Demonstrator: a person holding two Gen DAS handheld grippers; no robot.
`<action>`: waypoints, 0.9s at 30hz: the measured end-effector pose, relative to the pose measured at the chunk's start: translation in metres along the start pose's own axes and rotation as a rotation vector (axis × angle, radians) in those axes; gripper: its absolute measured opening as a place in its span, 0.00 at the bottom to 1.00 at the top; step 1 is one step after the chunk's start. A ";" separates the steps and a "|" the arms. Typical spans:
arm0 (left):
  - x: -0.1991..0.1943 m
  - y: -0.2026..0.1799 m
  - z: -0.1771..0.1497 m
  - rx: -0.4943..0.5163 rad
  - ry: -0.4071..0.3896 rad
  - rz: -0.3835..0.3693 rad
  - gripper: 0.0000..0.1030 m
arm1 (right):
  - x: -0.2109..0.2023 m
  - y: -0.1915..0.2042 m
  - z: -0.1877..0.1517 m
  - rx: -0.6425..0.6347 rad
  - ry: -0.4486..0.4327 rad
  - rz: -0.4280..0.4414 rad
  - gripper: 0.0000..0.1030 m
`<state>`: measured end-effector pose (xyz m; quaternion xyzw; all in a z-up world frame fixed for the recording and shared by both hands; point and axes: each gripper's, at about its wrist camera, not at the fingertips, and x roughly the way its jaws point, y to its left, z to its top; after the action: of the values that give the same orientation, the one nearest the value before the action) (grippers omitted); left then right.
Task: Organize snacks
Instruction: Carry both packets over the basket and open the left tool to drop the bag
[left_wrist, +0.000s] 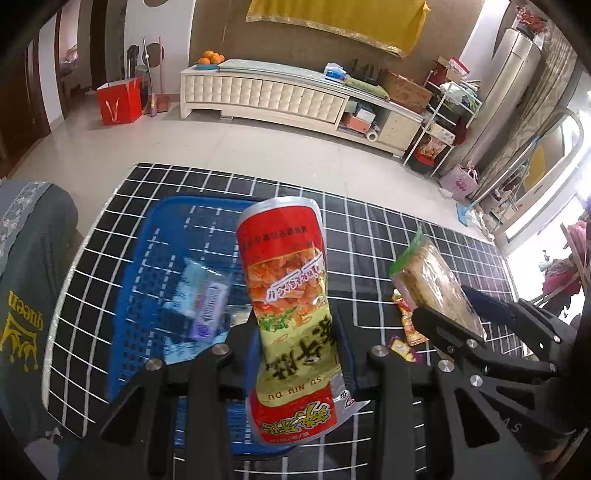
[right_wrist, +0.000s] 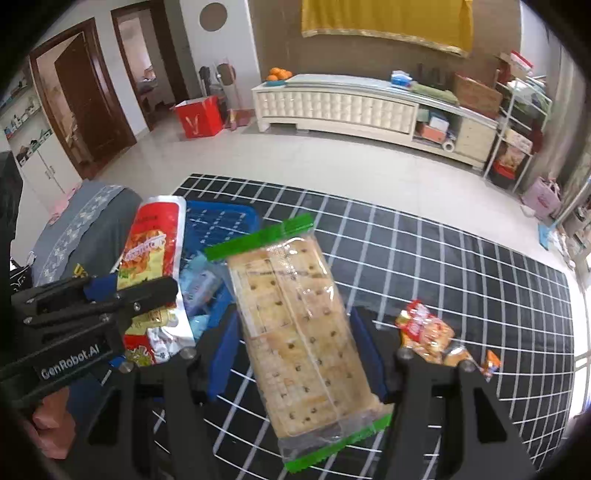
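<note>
Left claw (left_wrist: 295, 332) clamps red-yellow foil snack pouch (left_wrist: 286, 295); right claw (right_wrist: 295, 343) clamps green-edged clear cracker pack (right_wrist: 295, 317); blue plastic basket (left_wrist: 147, 258) at nine o'clock.

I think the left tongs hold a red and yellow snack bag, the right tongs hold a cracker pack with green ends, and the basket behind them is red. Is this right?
Not entirely: the basket is blue, not red, as the left wrist view shows. The rest holds: the left tongs grip the red and yellow snack bag, and the right tongs grip the cracker pack with green ends.
</note>
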<state>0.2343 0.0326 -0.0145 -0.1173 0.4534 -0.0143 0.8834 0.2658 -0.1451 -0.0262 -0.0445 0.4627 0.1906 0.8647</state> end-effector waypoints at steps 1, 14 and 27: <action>-0.001 0.005 0.001 0.006 0.002 0.006 0.32 | 0.003 0.005 0.002 -0.003 0.002 0.006 0.62; 0.029 0.052 0.013 0.062 0.072 0.006 0.32 | 0.048 0.044 0.018 -0.019 0.057 0.009 0.62; 0.096 0.057 0.023 0.129 0.166 -0.041 0.35 | 0.074 0.035 0.024 0.006 0.088 -0.017 0.62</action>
<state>0.3050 0.0794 -0.0907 -0.0675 0.5209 -0.0712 0.8480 0.3083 -0.0857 -0.0693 -0.0542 0.5002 0.1800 0.8453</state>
